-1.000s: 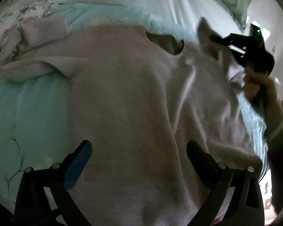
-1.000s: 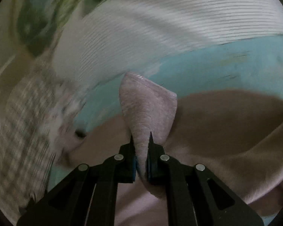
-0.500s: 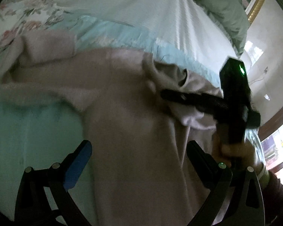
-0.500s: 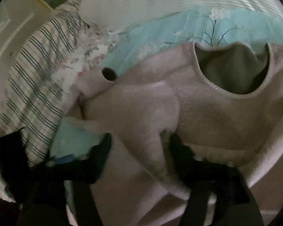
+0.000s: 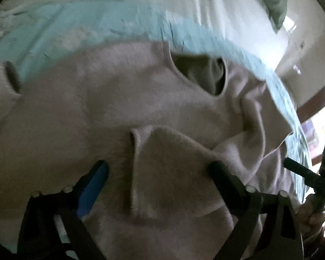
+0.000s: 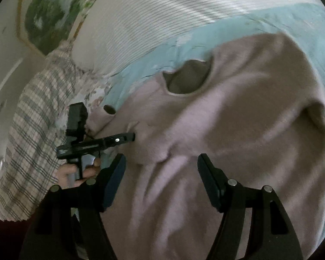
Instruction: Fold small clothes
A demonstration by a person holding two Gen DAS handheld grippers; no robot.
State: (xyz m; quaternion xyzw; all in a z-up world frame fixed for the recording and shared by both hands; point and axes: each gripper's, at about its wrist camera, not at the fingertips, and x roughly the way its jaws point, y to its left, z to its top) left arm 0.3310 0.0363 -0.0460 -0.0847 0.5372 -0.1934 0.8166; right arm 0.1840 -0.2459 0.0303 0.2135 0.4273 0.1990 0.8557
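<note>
A pale pink knitted sweater (image 5: 119, 99) lies spread on a light blue bedspread (image 5: 80, 21), neck hole (image 5: 201, 73) toward the pillows. Its right sleeve is folded in across the chest, the cuff (image 5: 133, 151) lying between my left gripper's fingers. My left gripper (image 5: 159, 169) is open and close above the folded sleeve. The other sleeve's cuff opening (image 5: 12, 75) lies at the far left. In the right wrist view the sweater (image 6: 238, 130) fills the middle, and my right gripper (image 6: 161, 162) is open and empty above it. The left gripper (image 6: 132, 136) shows there from the side.
A white ribbed pillow (image 6: 162, 21) lies beyond the sweater. A striped cloth (image 6: 32, 134) lies to the left in the right wrist view. The bed's right edge and a wooden frame (image 5: 314, 106) show in the left wrist view.
My right gripper carried the right sleeve across the chest, opened, let it go and drew back. My left gripper moved in close over the folded sleeve.
</note>
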